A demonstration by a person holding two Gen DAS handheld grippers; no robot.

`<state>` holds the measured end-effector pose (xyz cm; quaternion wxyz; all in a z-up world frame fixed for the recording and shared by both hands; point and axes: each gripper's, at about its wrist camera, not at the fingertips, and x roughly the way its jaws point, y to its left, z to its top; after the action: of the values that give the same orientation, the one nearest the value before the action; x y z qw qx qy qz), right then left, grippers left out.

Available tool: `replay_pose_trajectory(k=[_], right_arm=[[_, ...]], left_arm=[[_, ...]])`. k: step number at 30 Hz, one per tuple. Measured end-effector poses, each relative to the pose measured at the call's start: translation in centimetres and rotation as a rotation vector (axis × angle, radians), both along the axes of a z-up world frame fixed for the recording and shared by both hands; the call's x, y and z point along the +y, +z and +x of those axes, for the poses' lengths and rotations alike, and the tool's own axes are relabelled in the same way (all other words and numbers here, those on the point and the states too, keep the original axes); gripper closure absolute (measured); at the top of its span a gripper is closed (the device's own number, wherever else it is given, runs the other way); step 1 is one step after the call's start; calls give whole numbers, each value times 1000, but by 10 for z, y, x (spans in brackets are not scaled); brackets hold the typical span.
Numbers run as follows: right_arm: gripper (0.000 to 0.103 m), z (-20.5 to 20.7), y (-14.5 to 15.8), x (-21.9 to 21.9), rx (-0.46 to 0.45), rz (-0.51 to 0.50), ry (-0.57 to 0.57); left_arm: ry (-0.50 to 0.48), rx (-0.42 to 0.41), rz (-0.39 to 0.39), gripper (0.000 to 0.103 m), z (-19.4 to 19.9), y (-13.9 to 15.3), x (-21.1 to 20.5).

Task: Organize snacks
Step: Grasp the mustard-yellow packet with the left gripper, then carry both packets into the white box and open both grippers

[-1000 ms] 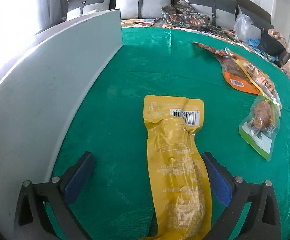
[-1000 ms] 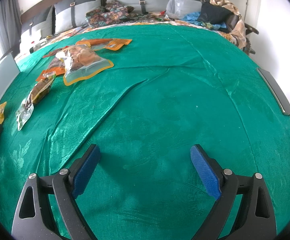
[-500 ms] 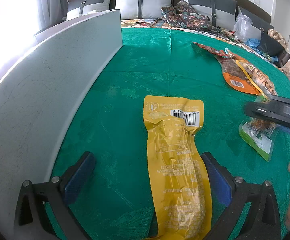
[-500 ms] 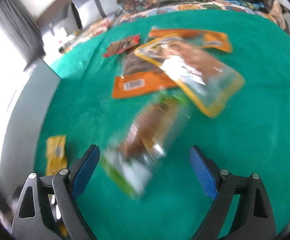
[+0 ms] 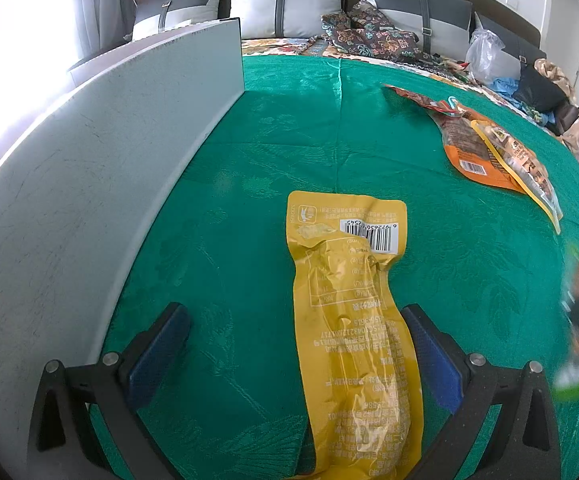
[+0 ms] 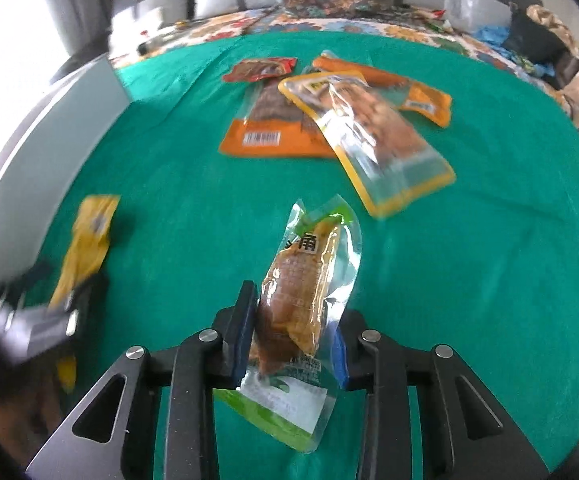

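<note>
1. The right gripper (image 6: 295, 332) is now clamping a clear packet with a green end (image 6: 305, 304); its jaws have just been closing, and the packet is pinched between the blue pads, sticking up and forward out of them.
2. A second ago this gripper was standing wide over bare green cloth (image 6: 469, 280), with that packet lying flat far off to its left; now the packet is off the cloth, so a pick seems made and it looks ready to be carried to its place.
3. The left gripper (image 5: 297, 356) is standing wide and holding nothing, and it has not shifted; the yellow packet (image 5: 349, 300) is lying flat on the cloth between its fingers, close against the right one, untouched.
4. The spot beside the yellow packet is looking like a fitting place for the next one, in my judgement.
5. Further off, the pile of orange and clear packets (image 6: 329, 120) is waiting unsorted.
6. Along the left, a grey board (image 5: 89, 184) is standing upright at the cloth's edge.
</note>
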<state>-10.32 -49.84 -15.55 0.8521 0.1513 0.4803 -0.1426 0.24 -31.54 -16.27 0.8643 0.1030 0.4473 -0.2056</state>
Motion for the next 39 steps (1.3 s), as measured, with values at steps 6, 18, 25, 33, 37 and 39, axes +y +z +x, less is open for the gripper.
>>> replay_pose_trajectory(k=[6, 18, 25, 33, 37, 39], right_arm=[[70, -42, -4, 6, -4, -36, 72], [24, -52, -25, 20, -96, -158, 33], [19, -52, -27, 19, -87, -166, 24], [32, -33, -21, 11, 54, -89, 54], [68, -42, -14, -9, 26, 34, 3], [70, -54, -10, -14, 3, 68, -22]], left_arm=[[0, 0, 0, 0, 0, 0, 0], [0, 1, 0, 0, 0, 0, 0], [0, 1, 2, 0, -1, 0, 0], [-68, 169, 89, 20, 13, 7, -10], [-207, 143, 109, 56, -4, 18, -15], [-227, 167, 73, 57, -11, 21, -7]])
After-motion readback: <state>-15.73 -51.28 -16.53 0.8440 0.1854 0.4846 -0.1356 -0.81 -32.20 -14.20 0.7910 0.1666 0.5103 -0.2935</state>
